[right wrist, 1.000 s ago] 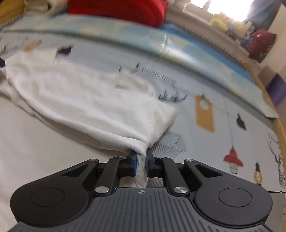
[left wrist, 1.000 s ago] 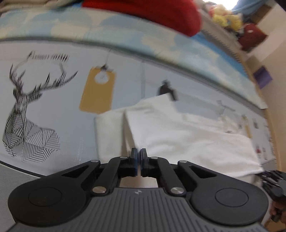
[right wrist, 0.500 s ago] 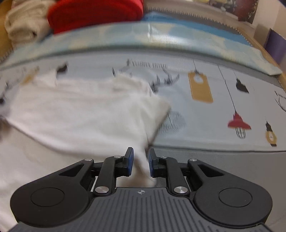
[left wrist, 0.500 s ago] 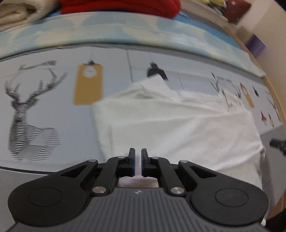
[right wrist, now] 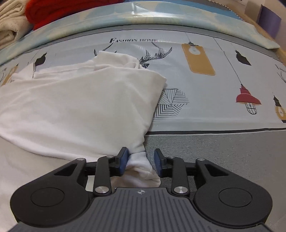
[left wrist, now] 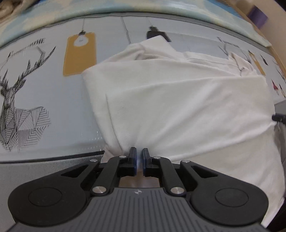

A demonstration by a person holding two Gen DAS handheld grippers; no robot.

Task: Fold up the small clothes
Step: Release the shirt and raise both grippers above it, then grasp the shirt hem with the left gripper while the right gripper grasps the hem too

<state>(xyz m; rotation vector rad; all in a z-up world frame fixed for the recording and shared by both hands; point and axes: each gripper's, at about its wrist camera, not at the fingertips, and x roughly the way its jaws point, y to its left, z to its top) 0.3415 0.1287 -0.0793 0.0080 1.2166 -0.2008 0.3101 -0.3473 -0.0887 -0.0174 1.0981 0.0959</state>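
Note:
A white garment (left wrist: 178, 107) lies folded over on the printed tablecloth (left wrist: 53, 100), its near edge hanging over the table's front. My left gripper (left wrist: 139, 157) is at that near edge; its jaws stand a narrow gap apart with a thin bit of white cloth between them. In the right wrist view the same garment (right wrist: 80, 107) fills the left half. My right gripper (right wrist: 141, 160) is open, with the garment's right front corner (right wrist: 141, 166) lying loose between the fingers.
A red folded cloth (right wrist: 59, 12) and a cream one (right wrist: 9, 26) lie at the back left on a pale blue mat (right wrist: 143, 16). Bare printed tablecloth (right wrist: 223, 85) extends to the right of the garment.
My right gripper has opened and let go of the garment's corner. Both grippers have come down and the folded-over layer now lies flat. The left jaws have parted slightly.

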